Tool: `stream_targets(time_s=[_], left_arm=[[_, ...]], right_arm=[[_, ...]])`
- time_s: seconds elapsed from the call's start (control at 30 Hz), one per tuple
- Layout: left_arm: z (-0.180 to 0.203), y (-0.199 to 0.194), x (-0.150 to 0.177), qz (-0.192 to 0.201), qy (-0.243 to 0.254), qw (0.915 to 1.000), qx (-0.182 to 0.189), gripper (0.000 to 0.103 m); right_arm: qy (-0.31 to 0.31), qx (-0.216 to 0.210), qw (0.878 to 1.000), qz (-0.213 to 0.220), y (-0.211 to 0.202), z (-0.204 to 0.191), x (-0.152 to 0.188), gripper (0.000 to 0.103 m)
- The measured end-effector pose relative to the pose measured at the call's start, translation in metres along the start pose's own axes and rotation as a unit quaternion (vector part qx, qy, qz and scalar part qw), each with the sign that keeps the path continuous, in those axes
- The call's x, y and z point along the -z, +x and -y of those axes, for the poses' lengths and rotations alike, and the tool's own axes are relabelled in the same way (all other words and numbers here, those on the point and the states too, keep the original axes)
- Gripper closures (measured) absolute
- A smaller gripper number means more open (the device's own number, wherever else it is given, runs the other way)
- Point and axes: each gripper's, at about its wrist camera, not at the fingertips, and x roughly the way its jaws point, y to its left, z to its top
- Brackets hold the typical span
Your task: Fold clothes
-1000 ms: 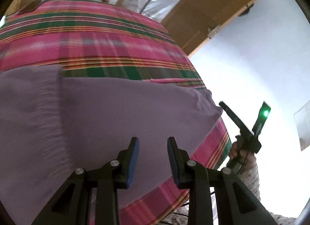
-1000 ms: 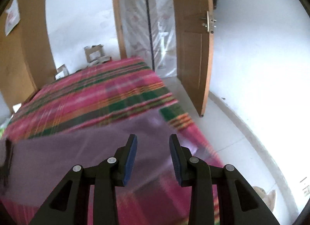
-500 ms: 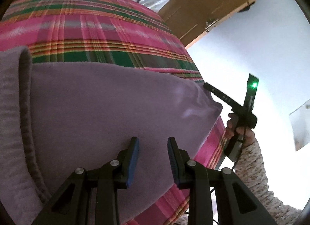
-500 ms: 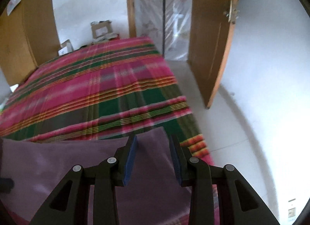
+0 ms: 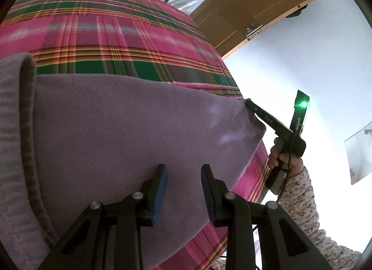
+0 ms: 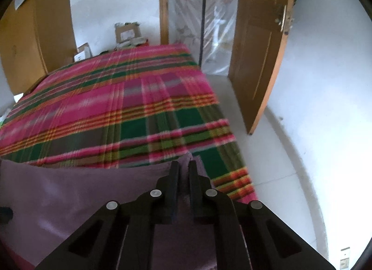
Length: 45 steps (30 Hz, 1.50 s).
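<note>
Fingers (image 6: 174,177) closing, garment (image 6: 93,191) corner hidden.

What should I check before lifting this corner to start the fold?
1. Right gripper on the garment corner: ok, jaws closing with purple cloth pinched between them.
2. Left gripper gripping: not ok, jaws stand apart above the cloth, nothing between them.
3. Garment flat on the blanket: mostly ok, its ribbed edge is rolled up at the left.
4. Fold path: ok, bare plaid blanket lies beyond the garment.
5. Layers in the right pinch: cannot tell.
</note>
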Motion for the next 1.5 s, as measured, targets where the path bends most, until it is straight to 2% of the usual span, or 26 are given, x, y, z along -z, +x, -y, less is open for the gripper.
stream_targets(time_s=[0.17,0.23,0.33,0.4,0.5,0.63,0.73,0.83,0.97,1.1,1.23,1.4,1.5], left_arm=[[-0.002,-0.002,0.002,0.0,-0.001,1.0,0.002,0.072],[-0.001,-0.003,0.002,0.0,0.0,1.0,0.001,0.072],[-0.002,-0.003,0.002,0.0,0.0,1.0,0.001,0.072],[-0.002,-0.002,0.001,-0.001,-0.001,1.0,0.002,0.072],[-0.002,-0.002,0.001,0.0,-0.002,1.0,0.001,0.072],[0.0,-0.002,0.001,0.001,-0.001,1.0,-0.003,0.072],[0.0,-0.001,0.0,0.002,-0.001,1.0,-0.006,0.072],[0.001,-0.001,0.0,0.002,-0.002,0.9999,-0.009,0.072],[0.002,0.0,0.0,0.004,-0.003,0.9999,-0.015,0.072],[0.005,0.0,0.002,0.005,-0.006,0.9998,-0.019,0.072],[0.006,-0.001,0.001,0.004,-0.005,0.9997,-0.025,0.072],[0.015,0.001,0.002,0.004,0.012,0.9991,-0.041,0.071],[0.026,0.011,0.001,-0.008,0.019,0.9993,-0.032,0.071]], right_arm=[[-0.002,0.011,1.0,-0.029,0.014,-0.002,-0.005,0.095],[-0.002,0.014,0.999,-0.029,0.014,-0.001,-0.006,0.094],[0.01,0.014,0.999,-0.034,0.012,0.006,-0.004,0.084],[0.029,0.009,0.999,-0.029,0.005,0.014,-0.003,0.08],[0.054,-0.003,0.998,-0.019,-0.009,0.026,-0.001,0.08],[0.078,0.005,0.997,-0.001,-0.033,0.042,0.007,0.08],[0.121,-0.028,0.992,-0.003,-0.045,0.059,0.021,0.08],[0.176,-0.064,0.982,0.002,-0.054,0.072,0.039,0.08],[0.206,-0.093,0.974,-0.01,-0.049,0.078,0.054,0.079],[0.215,-0.1,0.971,-0.021,-0.042,0.073,0.06,0.075],[0.237,-0.105,0.966,-0.013,-0.041,0.072,0.065,0.07],[0.256,-0.117,0.96,-0.006,-0.039,0.074,0.066,0.069],[0.26,-0.114,0.959,-0.002,-0.038,0.072,0.065,0.07]])
